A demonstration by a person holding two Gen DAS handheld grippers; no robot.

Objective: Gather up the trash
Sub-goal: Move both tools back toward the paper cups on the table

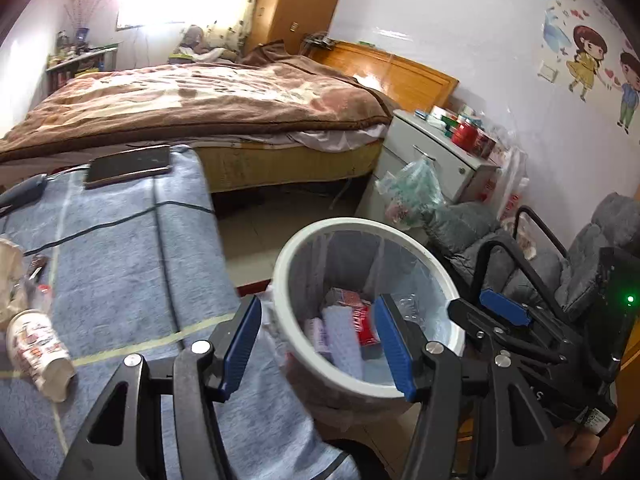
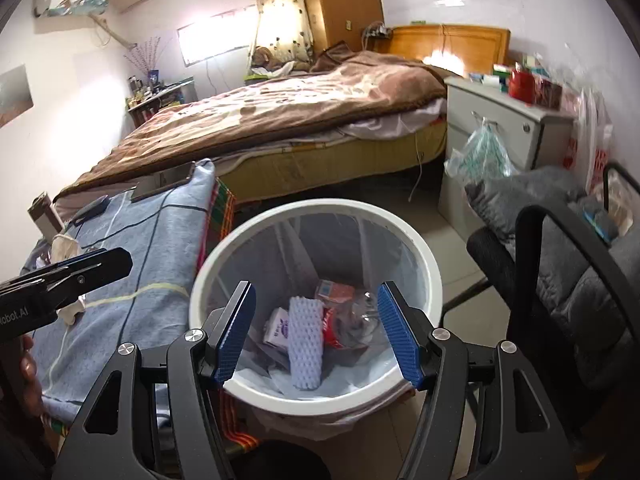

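Hovering over the bin (image 2: pixel 316 216), the right gripper (image 2: pixel 316 332) has its fingers (image 2: pixel 236 332) wide apart with nothing between them; the left gripper (image 1: pixel 316 348) is likewise spread and empty, and it sits above the near rim of the bin, beside the tabletop (image 1: pixel 132 264); so the step in hand, as I judge it, is going for the next piece of rubbish.

Inside the bin lie a pale foam pad (image 2: pixel 306 344), a small white carton (image 2: pixel 278 330), a red wrapper (image 2: pixel 332 330), an orange packet (image 2: pixel 334 292) and some clear crumpled plastic (image 2: pixel 366 312); the liner bag folds over the rim.

What is left to gather lies on the tabletop, well to the left of the bin: a printed paper cup (image 1: pixel 40 354) on its side, and farther from the bin than the cup, at the left edge of the picture, a heap of crumpled paper and wrappers (image 1: pixel 14 280); the phone (image 1: pixel 128 166) at the far end of the tabletop is probably not rubbish and should be left alone.

The left gripper is the nearer one to the cup, so it seems the natural choice; approach along the blue cloth, keep the fingers spread until they straddle the middle of the cup, then close gently, since thin paper will likely crush and slip; lift clear of the cloth before swinging back to the bin, and let go only once over its middle; the right gripper would do well to move off the bin so the two do not knock together.
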